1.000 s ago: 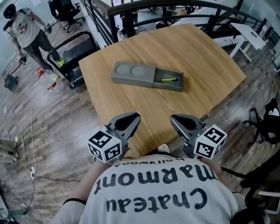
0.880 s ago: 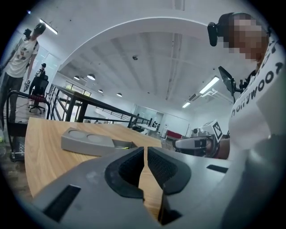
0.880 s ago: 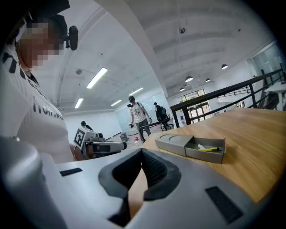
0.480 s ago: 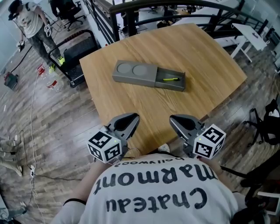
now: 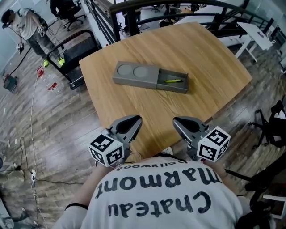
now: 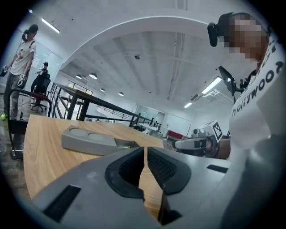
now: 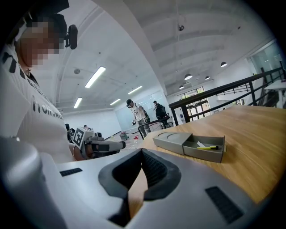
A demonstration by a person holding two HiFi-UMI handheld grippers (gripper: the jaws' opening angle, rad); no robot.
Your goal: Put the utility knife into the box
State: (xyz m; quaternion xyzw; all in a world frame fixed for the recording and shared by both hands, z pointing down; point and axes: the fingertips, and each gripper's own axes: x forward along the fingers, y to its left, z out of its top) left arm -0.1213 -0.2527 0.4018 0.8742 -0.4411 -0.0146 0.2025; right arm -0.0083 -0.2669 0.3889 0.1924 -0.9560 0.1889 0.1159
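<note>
A grey box lies on the wooden table, its drawer slid out to the right. Inside the drawer rests a yellow-green utility knife, also visible in the right gripper view as the knife in the box. In the left gripper view the box sits ahead on the tabletop. My left gripper and right gripper hover side by side at the table's near edge, well short of the box. Both are shut with nothing between the jaws.
A black railing runs behind the table. A black cart stands off the table's left corner, and a person stands on the floor at far left. White desks sit at upper right, a dark chair at right.
Both grippers have stayed where they were. The person at far left has shifted slightly on the floor.
</note>
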